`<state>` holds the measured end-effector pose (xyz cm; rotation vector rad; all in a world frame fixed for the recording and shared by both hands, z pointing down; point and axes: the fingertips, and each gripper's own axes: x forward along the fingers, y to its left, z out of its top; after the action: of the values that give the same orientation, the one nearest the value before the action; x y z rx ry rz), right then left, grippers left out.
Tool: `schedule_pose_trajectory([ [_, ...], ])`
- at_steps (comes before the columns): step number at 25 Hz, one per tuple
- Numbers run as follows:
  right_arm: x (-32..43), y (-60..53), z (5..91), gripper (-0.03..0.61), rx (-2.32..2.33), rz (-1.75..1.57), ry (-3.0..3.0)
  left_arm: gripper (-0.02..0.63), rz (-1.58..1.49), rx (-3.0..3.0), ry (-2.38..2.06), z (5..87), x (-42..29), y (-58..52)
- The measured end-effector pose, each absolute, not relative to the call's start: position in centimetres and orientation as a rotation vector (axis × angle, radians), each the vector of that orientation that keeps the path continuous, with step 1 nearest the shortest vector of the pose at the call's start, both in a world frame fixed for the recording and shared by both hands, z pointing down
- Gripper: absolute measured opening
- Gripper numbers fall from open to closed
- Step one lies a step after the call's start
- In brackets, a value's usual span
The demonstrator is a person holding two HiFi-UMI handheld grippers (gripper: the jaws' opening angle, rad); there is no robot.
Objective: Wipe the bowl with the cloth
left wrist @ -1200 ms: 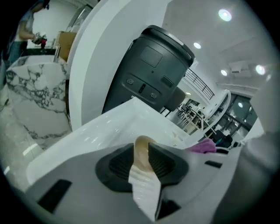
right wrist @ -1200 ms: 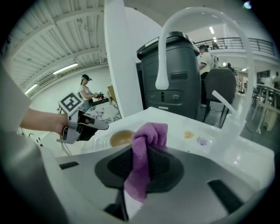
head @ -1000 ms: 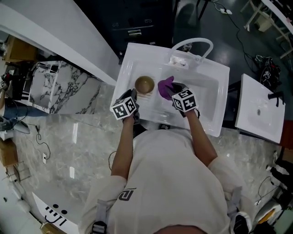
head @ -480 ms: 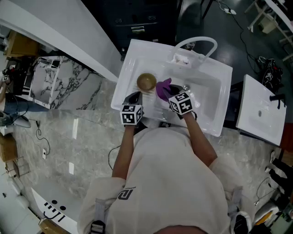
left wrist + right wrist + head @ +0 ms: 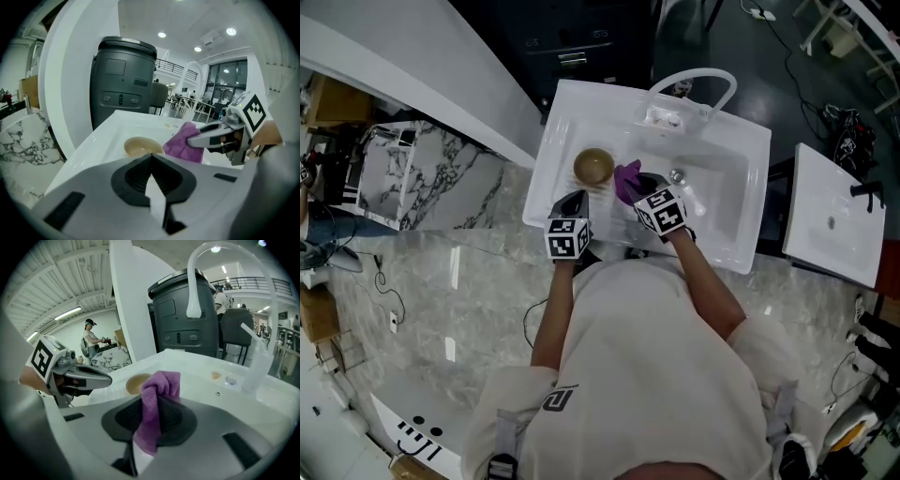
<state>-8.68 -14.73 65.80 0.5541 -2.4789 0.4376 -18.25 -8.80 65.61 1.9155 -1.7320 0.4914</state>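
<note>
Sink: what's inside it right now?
A tan bowl sits at the left of the sink, with nothing visible in it. The right gripper holds the purple cloth beside it; they hide the basin floor beneath.

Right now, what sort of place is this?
Probably a lab or showroom mock-up, not a home kitchen: a freestanding sink on a polished floor, a second sink beside it, and a mezzanine railing behind.
</note>
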Motion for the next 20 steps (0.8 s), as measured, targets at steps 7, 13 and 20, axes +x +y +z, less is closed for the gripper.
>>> schedule_pose_trajectory([
  [7,-8.5,-15.6,65.4,0.063,0.617,0.466,-2.461,0.006,0.474,1.93,-1.721,65.2,-18.0,-9.4],
  [13,-10.7,-18.9,64.4,0.063,0.724,0.337,-2.384,0.006,0.517,1.94,-1.708,64.9,-18.2,-9.7],
  [20,-12.2,-17.2,62.7,0.063,0.824,0.482,-2.373,0.006,0.483,1.914,-1.789,63.2,-19.7,-11.6],
])
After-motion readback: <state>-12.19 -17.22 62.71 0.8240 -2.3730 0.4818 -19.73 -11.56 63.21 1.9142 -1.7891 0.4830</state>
